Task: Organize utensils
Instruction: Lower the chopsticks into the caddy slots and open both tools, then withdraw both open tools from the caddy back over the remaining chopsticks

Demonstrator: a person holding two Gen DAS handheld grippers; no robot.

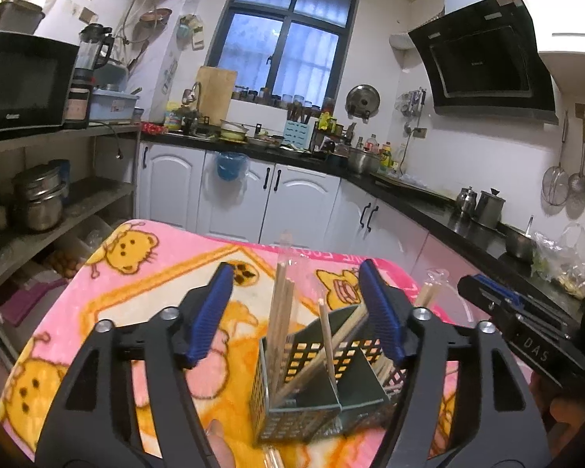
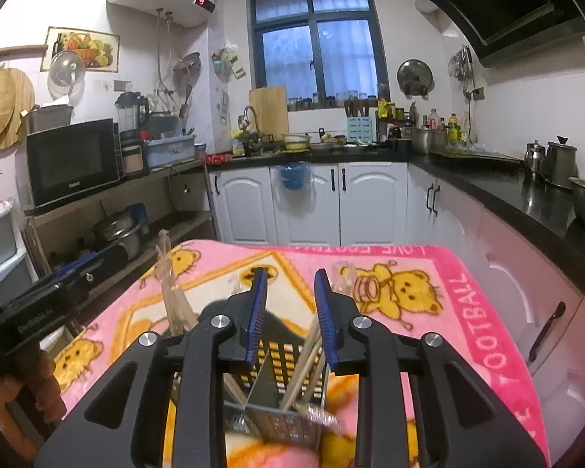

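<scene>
A black perforated metal utensil caddy [image 1: 316, 382] with a divider stands on the pink bear blanket [image 1: 136, 273]. Wooden chopsticks [image 1: 280, 312] stand upright in its left compartment, and more chopsticks [image 1: 378, 366] lean in its right one. My left gripper [image 1: 296, 312] is open above the caddy and holds nothing. In the right wrist view the caddy [image 2: 280, 386] sits under my right gripper [image 2: 290, 312], which is open with nothing between its pads. Chopsticks [image 2: 308, 355] lean up beside the right pad. Wrapped chopsticks [image 2: 171, 288] stick up at the left.
The right gripper's body [image 1: 526, 327] shows at the right of the left wrist view; the left gripper's body [image 2: 46, 304] shows at the left of the right wrist view. White cabinets [image 2: 312, 202] and a black counter [image 2: 526, 195] lie beyond the table. A shelf holds a microwave [image 2: 74, 160].
</scene>
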